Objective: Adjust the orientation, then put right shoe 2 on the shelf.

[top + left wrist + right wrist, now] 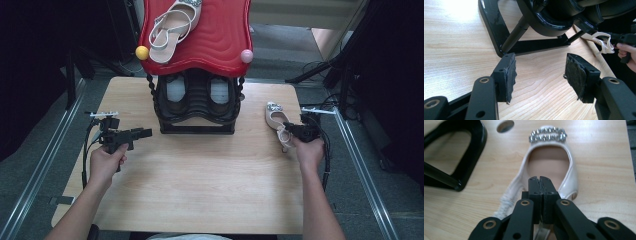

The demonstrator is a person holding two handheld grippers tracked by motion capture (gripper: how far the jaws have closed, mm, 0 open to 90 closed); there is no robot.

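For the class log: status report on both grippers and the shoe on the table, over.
Left gripper open, holding nothing. Right gripper shut at the heel of the shoe on the table. Rack stands left of it, path clear.

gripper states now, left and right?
Left gripper: open, nothing between the pads.
Right gripper: shut on the heel strap of the white shoe on the table.

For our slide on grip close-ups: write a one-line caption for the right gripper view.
Right gripper, jaws shut, at the heel strap of a white sandal lying on the wooden table.
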